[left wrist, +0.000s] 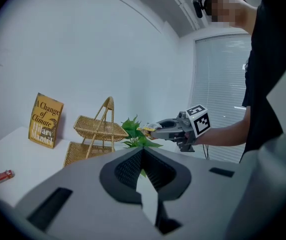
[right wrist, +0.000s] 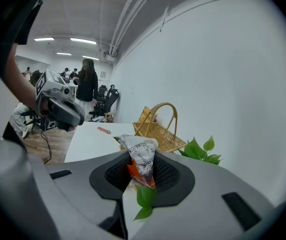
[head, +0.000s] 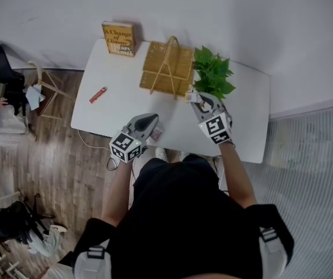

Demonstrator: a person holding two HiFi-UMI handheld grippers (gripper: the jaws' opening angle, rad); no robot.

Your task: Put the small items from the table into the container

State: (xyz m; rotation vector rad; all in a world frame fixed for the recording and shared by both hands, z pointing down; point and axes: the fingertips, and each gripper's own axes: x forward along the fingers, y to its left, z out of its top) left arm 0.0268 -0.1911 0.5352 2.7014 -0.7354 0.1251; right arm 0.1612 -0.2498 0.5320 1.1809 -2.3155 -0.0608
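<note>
My right gripper (head: 194, 97) is shut on a crumpled silver-and-orange snack packet (right wrist: 142, 160) and holds it in the air above the white table (head: 114, 115), just right of the wicker basket (head: 167, 68). The left gripper view shows that gripper (left wrist: 153, 129) with the packet (left wrist: 146, 128) sticking out of its tip. My left gripper (head: 152, 121) hovers over the table's front edge; its jaws meet at the tip with nothing between them. A small red bar (head: 98, 95) lies on the table's left part. A small pinkish item (head: 157, 133) lies beside the left gripper.
A yellow book (head: 118, 38) stands against the wall behind the basket. A green leafy plant (head: 212, 74) sits right of the basket, close to the right gripper. Chairs and clutter stand on the wooden floor left of the table.
</note>
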